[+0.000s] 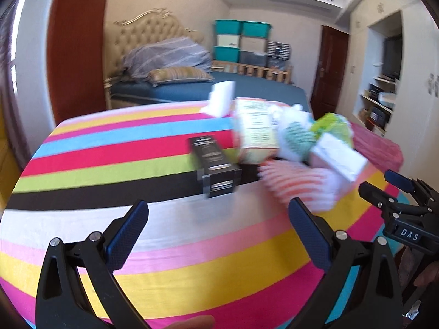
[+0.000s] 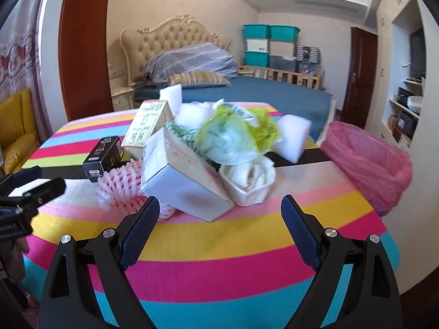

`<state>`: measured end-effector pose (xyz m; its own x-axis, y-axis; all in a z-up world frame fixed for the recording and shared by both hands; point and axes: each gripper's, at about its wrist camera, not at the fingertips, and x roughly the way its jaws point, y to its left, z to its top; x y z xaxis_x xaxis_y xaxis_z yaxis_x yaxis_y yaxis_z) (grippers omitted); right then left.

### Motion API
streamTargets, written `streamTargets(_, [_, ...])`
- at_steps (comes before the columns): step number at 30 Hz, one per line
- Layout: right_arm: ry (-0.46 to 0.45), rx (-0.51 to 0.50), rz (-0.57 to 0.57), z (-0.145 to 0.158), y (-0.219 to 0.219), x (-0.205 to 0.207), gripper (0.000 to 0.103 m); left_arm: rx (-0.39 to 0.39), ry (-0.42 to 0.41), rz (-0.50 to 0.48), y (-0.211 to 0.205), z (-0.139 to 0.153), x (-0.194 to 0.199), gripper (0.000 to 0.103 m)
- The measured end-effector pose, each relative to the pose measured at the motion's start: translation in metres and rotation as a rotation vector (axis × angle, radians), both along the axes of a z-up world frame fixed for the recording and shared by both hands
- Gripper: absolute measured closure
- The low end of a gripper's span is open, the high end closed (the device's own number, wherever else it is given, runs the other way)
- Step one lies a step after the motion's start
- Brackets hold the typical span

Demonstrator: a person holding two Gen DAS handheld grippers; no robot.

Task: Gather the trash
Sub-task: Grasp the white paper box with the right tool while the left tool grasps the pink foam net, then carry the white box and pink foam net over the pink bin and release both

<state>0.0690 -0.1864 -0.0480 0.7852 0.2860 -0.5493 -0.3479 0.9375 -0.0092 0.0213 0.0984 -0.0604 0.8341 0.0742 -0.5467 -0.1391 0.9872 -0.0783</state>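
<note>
A heap of household trash sits uncollected on a table draped in a brightly striped cloth [image 2: 219,246], with a pink plastic bin liner [image 2: 367,161] gaping at the table's right edge, seemingly with nothing in it yet, though its inside is only partly in view. The pile takes in a glossy black rectangular carton [image 2: 103,157], a pale yellow printed cardboard box [image 2: 146,126], a white torn-open cardboard box [image 2: 175,175], a pink foam fruit net [image 2: 120,189], a crumpled green-and-clear plastic wrapper [image 2: 233,134], a rolled cream-coloured wad of paper or plastic [image 2: 248,179] and two white foam blocks, one [image 2: 290,137] lying towards the bin liner and the other [image 2: 171,94] at the back of the heap. By all appearances the collection has barely begun: every piece remains on the cloth and all of it is left to be moved.

The right gripper [image 2: 220,211] hangs just short of the white box with its blue-padded fingers spread wide, holding and touching nothing. The left gripper [image 1: 218,219] is likewise spread wide over bare cloth, pointed towards the black carton and apart from it, empty.
</note>
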Motion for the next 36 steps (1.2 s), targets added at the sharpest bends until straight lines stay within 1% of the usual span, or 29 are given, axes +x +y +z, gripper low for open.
streamTargets(2, [0.002, -0.008, 0.022, -0.003, 0.008, 0.004, 0.019, -0.007, 0.018, 0.027, 0.010, -0.004, 0.000, 0.005])
streamTargets(4, [-0.003, -0.035, 0.044, -0.006, 0.017, 0.006, 0.019, -0.030, 0.046, 0.045, 0.022, -0.008, -0.001, 0.005])
streamTargets(6, [-0.014, -0.060, 0.069, -0.008, 0.026, 0.008, 0.019, -0.062, 0.063, 0.033, 0.030, -0.011, -0.002, 0.005])
streamTargets(8, [-0.024, -0.070, 0.082, -0.008, 0.031, 0.010, 0.021, -0.089, 0.062, 0.026, 0.036, -0.012, -0.005, 0.005])
streamTargets(9, [-0.029, -0.070, 0.089, -0.007, 0.032, 0.011, 0.025, -0.093, 0.061, 0.020, 0.036, -0.012, -0.007, 0.005])
streamTargets(10, [-0.036, -0.070, 0.099, -0.006, 0.033, 0.011, 0.030, -0.089, 0.059, 0.019, 0.034, -0.012, -0.008, 0.005])
streamTargets(11, [-0.046, -0.069, 0.114, -0.005, 0.034, 0.011, 0.038, -0.078, 0.057, 0.014, 0.030, -0.011, -0.009, 0.005])
streamTargets(12, [-0.055, -0.067, 0.130, -0.003, 0.034, 0.010, 0.042, -0.068, 0.054, 0.004, 0.027, -0.011, -0.010, 0.005])
streamTargets(14, [-0.069, -0.065, 0.164, 0.000, 0.033, 0.008, 0.059, -0.050, 0.037, -0.031, 0.020, -0.007, -0.011, 0.005])
streamTargets(16, [-0.079, -0.056, 0.181, 0.002, 0.029, 0.005, 0.060, -0.026, 0.018, -0.060, 0.007, -0.003, -0.009, 0.005])
streamTargets(20, [-0.074, 0.013, 0.177, 0.007, 0.011, 0.001, 0.061, 0.020, -0.001, -0.124, -0.019, 0.002, -0.002, 0.005])
streamTargets(25, [-0.083, 0.092, 0.168, 0.019, -0.013, -0.009, 0.064, 0.004, 0.022, -0.215, -0.051, 0.003, 0.020, 0.005])
streamTargets(27, [-0.100, 0.112, 0.158, 0.024, -0.025, -0.014, 0.065, 0.021, 0.028, -0.237, -0.064, 0.001, 0.031, 0.008])
streamTargets(29, [-0.111, 0.132, 0.147, 0.028, -0.036, -0.017, 0.065, 0.037, 0.037, -0.252, -0.074, -0.001, 0.039, 0.016])
streamTargets(30, [-0.113, 0.137, 0.143, 0.030, -0.039, -0.017, 0.065, 0.023, 0.062, -0.269, -0.079, -0.003, 0.048, 0.018])
streamTargets(32, [-0.111, 0.148, 0.136, 0.029, -0.046, -0.018, 0.065, -0.012, 0.087, -0.298, -0.085, -0.006, 0.058, 0.024])
streamTargets(34, [-0.104, 0.158, 0.125, 0.026, -0.053, -0.018, 0.065, -0.020, 0.113, -0.300, -0.090, -0.009, 0.067, 0.026])
streamTargets(36, [-0.085, 0.180, 0.112, 0.022, -0.064, -0.016, 0.065, -0.024, 0.124, -0.291, -0.093, -0.010, 0.072, 0.032])
